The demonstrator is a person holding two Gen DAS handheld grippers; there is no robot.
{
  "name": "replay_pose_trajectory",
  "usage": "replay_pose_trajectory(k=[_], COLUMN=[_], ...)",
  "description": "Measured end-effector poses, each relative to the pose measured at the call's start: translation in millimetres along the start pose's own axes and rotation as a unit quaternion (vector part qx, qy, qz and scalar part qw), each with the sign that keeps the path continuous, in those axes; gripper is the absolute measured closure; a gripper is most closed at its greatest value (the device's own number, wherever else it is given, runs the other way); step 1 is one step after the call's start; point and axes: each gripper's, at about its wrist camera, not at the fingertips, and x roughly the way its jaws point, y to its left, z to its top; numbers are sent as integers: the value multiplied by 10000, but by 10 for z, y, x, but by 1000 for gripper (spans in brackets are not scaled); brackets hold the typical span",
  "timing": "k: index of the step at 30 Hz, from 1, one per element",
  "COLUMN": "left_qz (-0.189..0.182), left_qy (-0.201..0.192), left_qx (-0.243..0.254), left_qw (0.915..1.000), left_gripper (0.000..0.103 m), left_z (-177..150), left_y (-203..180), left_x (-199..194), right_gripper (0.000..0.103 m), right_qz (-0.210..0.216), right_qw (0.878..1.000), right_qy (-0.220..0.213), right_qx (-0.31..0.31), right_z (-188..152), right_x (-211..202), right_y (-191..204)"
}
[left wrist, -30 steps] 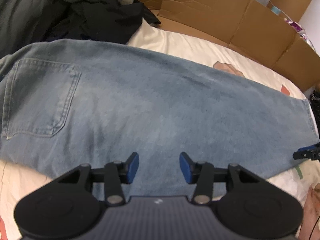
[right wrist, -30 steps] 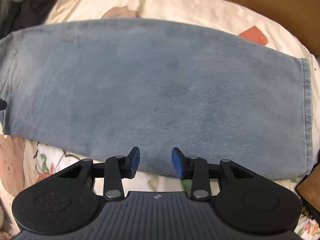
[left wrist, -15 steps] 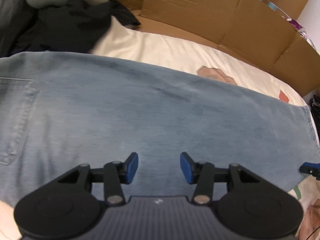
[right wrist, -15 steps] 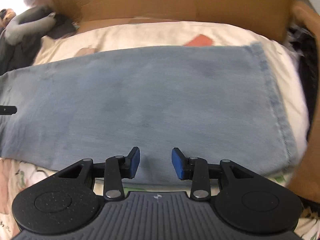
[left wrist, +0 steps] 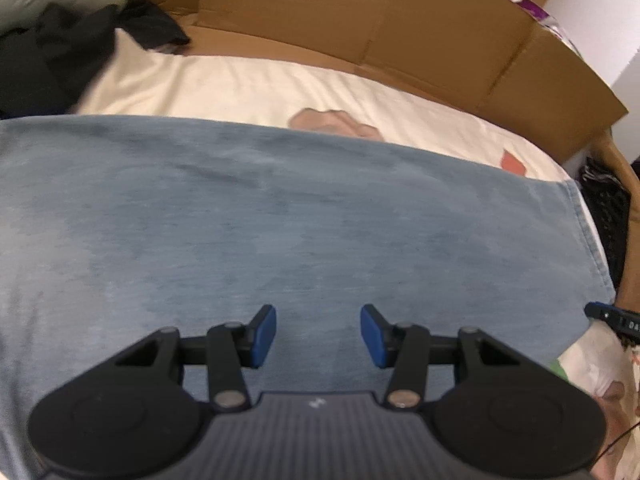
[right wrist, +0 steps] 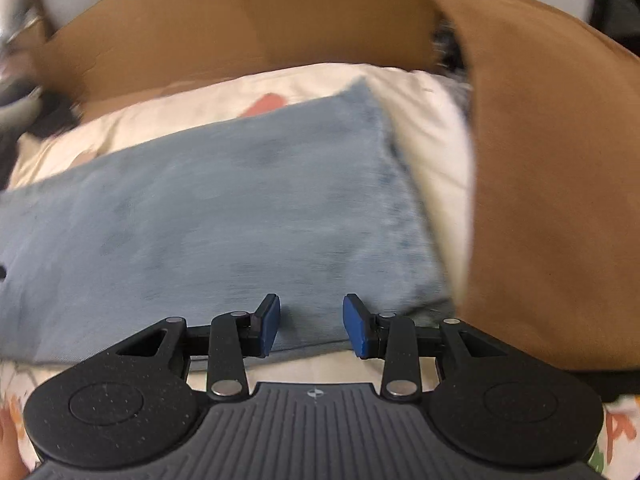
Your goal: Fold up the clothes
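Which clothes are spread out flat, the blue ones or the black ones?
The blue jeans lie spread flat across the bed, right under both open tongs. The black clothes sit bunched in a heap in the far left corner.

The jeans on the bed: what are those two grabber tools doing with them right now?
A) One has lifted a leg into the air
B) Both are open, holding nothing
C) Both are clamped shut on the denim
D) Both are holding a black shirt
B. The left gripper and right gripper both stand open with a clear gap, above the flat jeans.
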Motion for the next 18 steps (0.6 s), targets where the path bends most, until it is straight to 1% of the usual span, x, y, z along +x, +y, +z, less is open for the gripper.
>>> replay_pose_trajectory(k=[3, 9, 13, 18], left_qz=[-66, -150, -226, -268], left_qy=[87, 292, 310, 365], left_qx=[193, 707, 913, 1052], left_qw=[9998, 9970, 9951, 9934], left_gripper=[53, 53, 53, 52], left_z=[24, 104, 169, 84], left_y=[-131, -458, -659, -804], left_x=[60, 129, 140, 160], right_gripper=[64, 64, 63, 62], right_qz=[-148, -213, -81, 144], right_qw=[9996, 9982, 9973, 9914], right_qy=[-121, -331, -495, -407], right_qx=[211, 449, 531, 1237], right_z=[-50, -110, -159, -220], right_x=[-11, -101, -215, -248], right_y=[-155, -223, -221, -434])
